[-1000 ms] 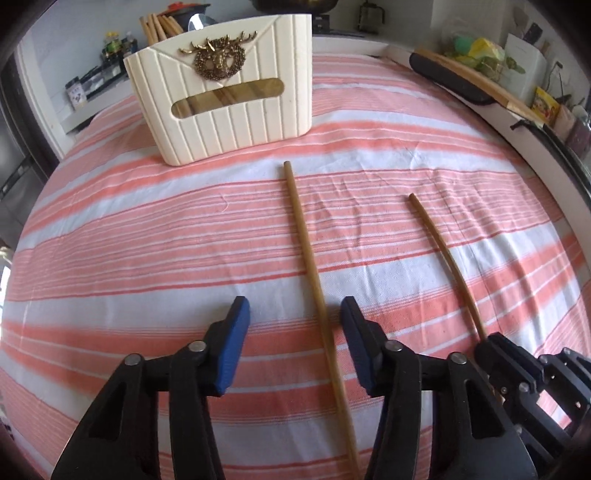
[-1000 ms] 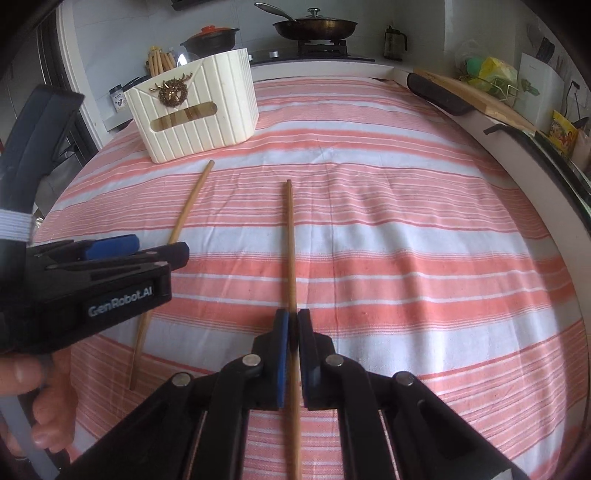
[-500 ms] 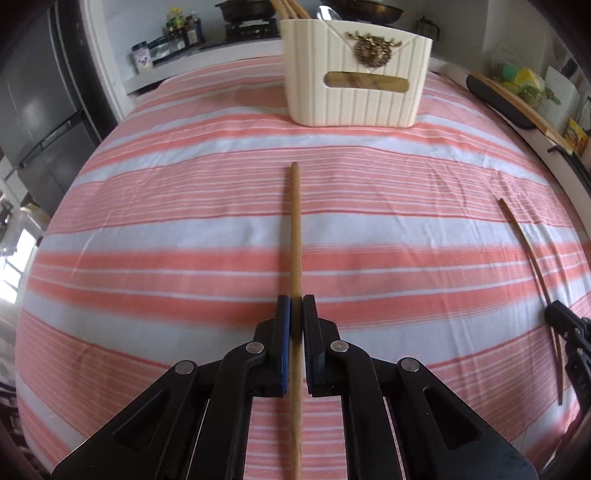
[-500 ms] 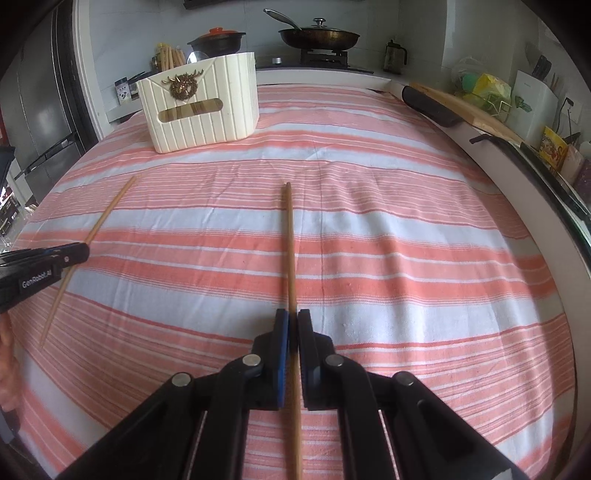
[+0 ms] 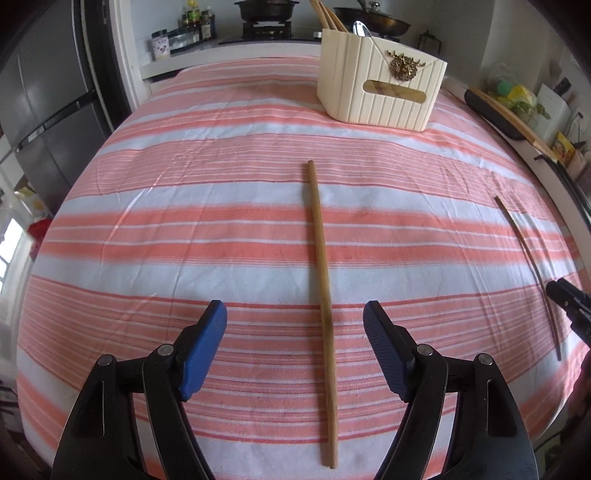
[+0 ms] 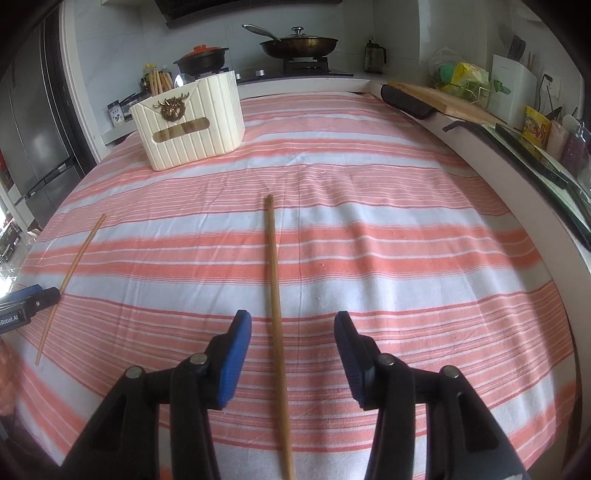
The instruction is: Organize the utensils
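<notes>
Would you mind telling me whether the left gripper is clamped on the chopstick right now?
No, the left gripper is open, and the chopstick lies on the striped cloth between its spread fingers.

Home kitchen, lidded pan (image 6: 298, 44) on stove, refrigerator (image 5: 40, 110), spice jars (image 5: 195, 24)

chopstick (image 5: 322, 254): matt wood | tablecloth (image 5: 184, 229): woven cloth | holder (image 5: 380, 92): ribbed plastic
</notes>
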